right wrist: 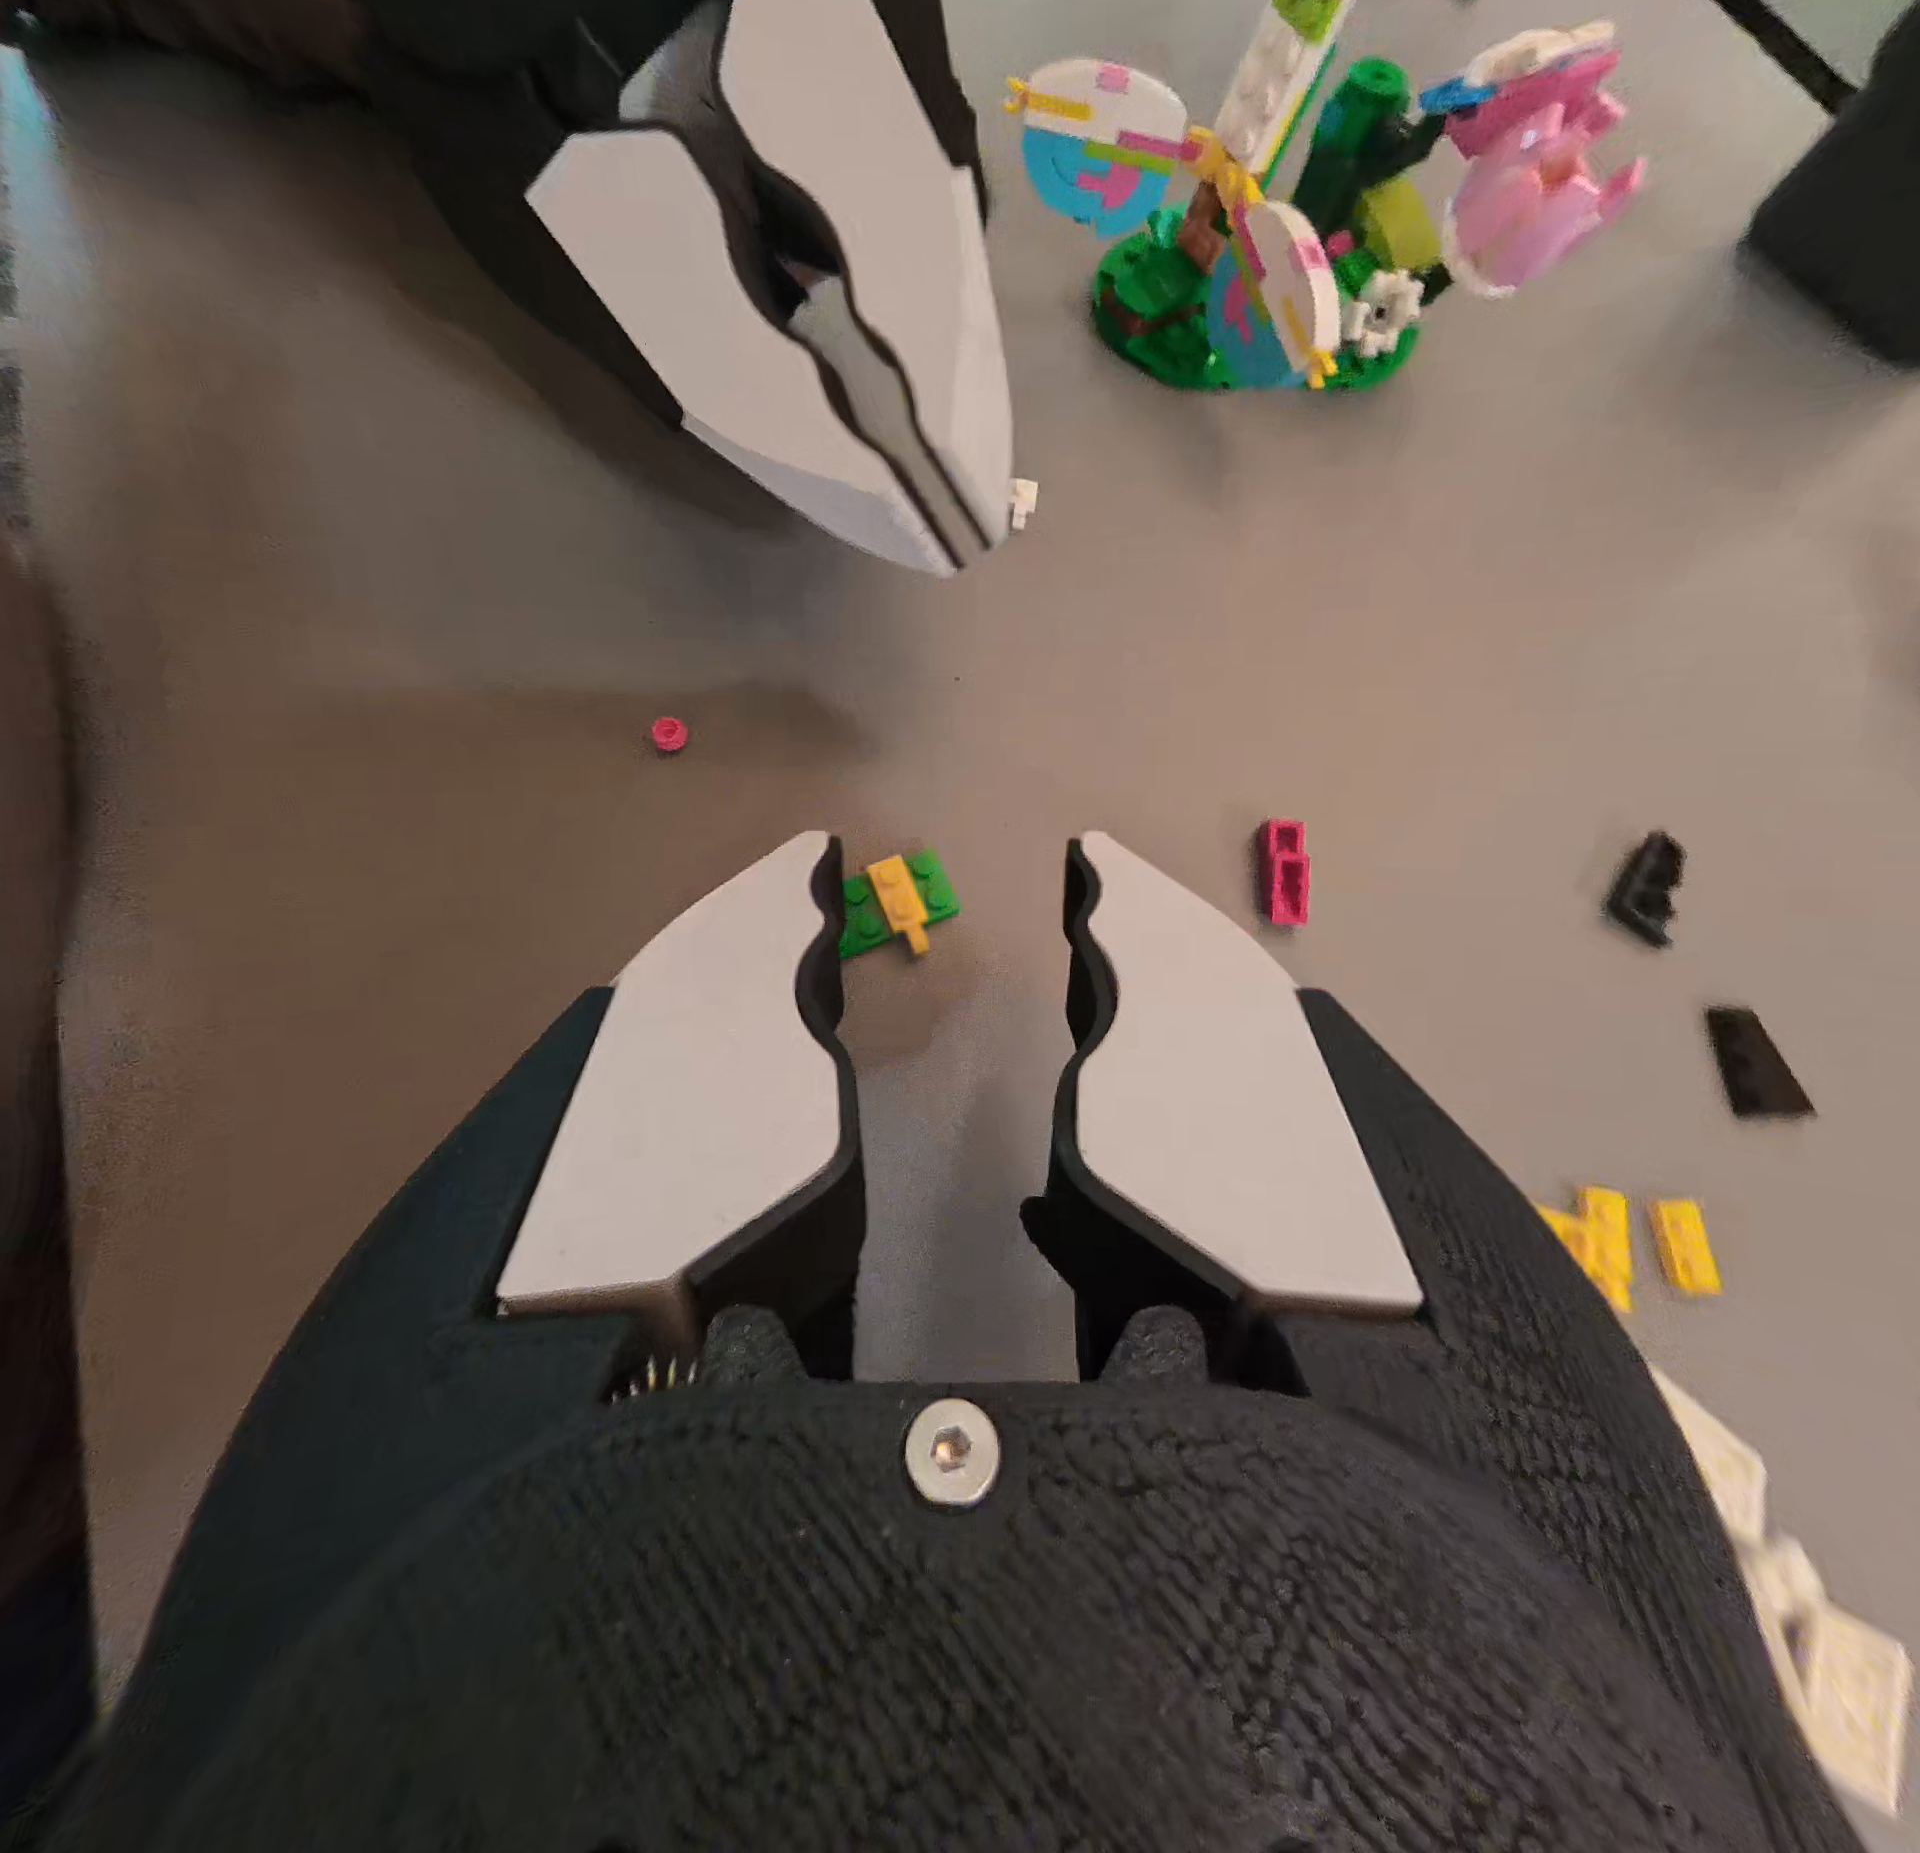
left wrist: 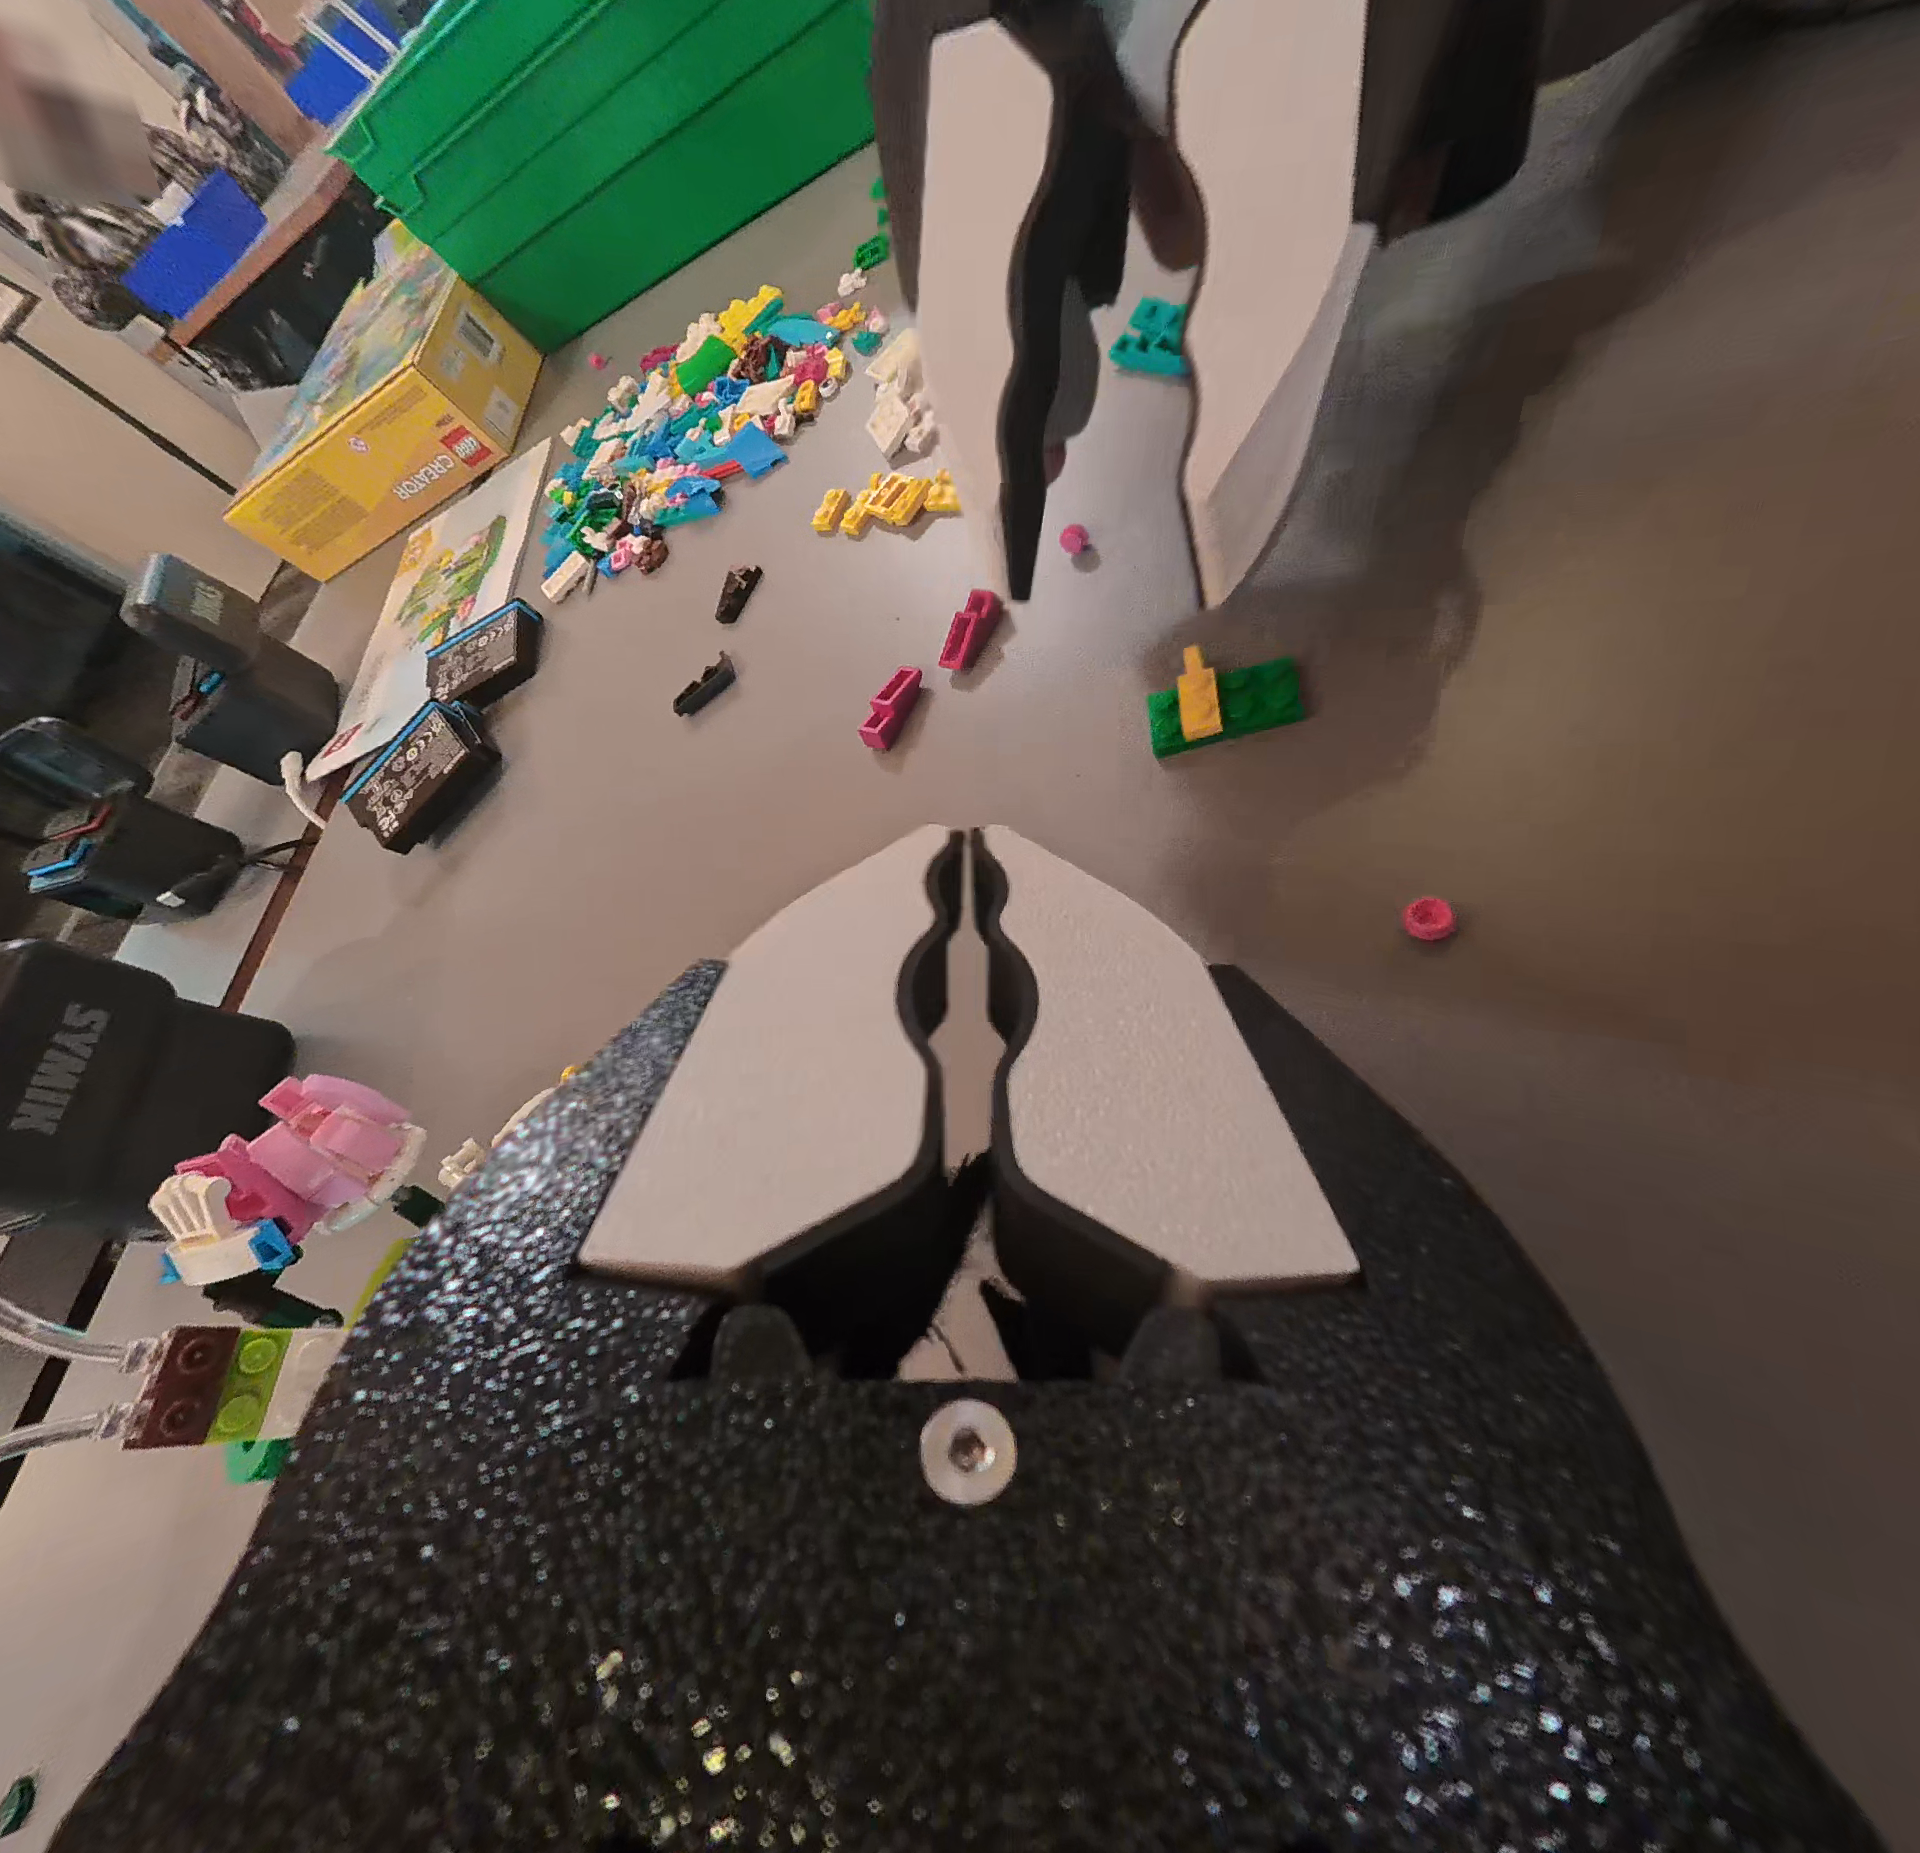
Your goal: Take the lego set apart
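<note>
The lego set point(right wrist: 1247, 265), a green base with butterflies and a pink flower, stands at the far right of the right wrist view. Its pink flower point(left wrist: 312, 1149) shows at the left edge of the left wrist view. My left gripper point(left wrist: 964, 839) is shut with nothing visible between its tips. It also shows in the right wrist view point(right wrist: 977, 546), with a tiny white piece point(right wrist: 1023, 502) beside its tips; I cannot tell if it is held. My right gripper point(right wrist: 951, 842) is open and empty above a green plate with a yellow piece point(right wrist: 904, 899) on it. The plate lies near the left finger and also shows in the left wrist view point(left wrist: 1247, 702).
Loose on the grey table: magenta bricks point(left wrist: 971, 629), black pieces point(left wrist: 738, 593), yellow pieces point(left wrist: 888, 499), a pink stud point(left wrist: 1429, 918) and a large mixed pile point(left wrist: 686, 432). Green bins point(left wrist: 623, 110), a yellow box point(left wrist: 384, 432), a booklet point(left wrist: 447, 577) and black battery packs point(left wrist: 421, 775) line the far side. The left gripper's tips are roughly 6 cm from the right gripper's.
</note>
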Available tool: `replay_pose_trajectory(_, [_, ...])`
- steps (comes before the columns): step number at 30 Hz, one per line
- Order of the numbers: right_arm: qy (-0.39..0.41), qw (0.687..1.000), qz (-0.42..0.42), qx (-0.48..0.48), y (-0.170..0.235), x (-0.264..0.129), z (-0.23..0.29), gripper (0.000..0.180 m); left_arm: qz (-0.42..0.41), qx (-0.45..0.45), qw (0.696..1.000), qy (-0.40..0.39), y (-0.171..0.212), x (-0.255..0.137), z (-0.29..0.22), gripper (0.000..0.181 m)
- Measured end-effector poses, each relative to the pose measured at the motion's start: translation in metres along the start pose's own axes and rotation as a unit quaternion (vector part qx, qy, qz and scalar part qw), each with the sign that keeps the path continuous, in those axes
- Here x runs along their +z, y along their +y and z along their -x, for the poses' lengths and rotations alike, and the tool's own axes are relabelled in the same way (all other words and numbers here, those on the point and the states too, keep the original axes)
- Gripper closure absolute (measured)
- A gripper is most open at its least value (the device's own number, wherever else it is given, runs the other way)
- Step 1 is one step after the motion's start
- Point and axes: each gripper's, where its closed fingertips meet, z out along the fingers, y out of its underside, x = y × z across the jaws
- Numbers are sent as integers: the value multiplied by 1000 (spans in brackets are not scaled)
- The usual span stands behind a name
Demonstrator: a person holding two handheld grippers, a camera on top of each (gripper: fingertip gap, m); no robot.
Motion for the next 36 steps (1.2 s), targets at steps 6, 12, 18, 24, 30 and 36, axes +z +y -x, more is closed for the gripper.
replay_pose_trajectory(6, [86,993,61,62,18,-5,23,139,-12,-25,999,45,-3,0,-11,160])
replay_pose_trajectory(12, [65,997,48,-7,22,-7,13,154,-15,-33,995,95,-7,0,-29,157])
replay_pose_trajectory(18, [-21,992,113,-60,35,9,7,162,-20,-49,991,126,-9,-2,-37,155])
replay_pose_trajectory(24, [-42,994,68,-77,23,17,7,178,-23,-82,987,138,-9,0,-35,141])
replay_pose_trajectory(30, [33,986,-13,-160,-11,17,1,179,-6,-126,983,131,-3,4,-30,120])
replay_pose_trajectory(36, [148,953,-75,-254,-45,12,-6,179,-58,-244,960,126,-14,-1,-8,145])
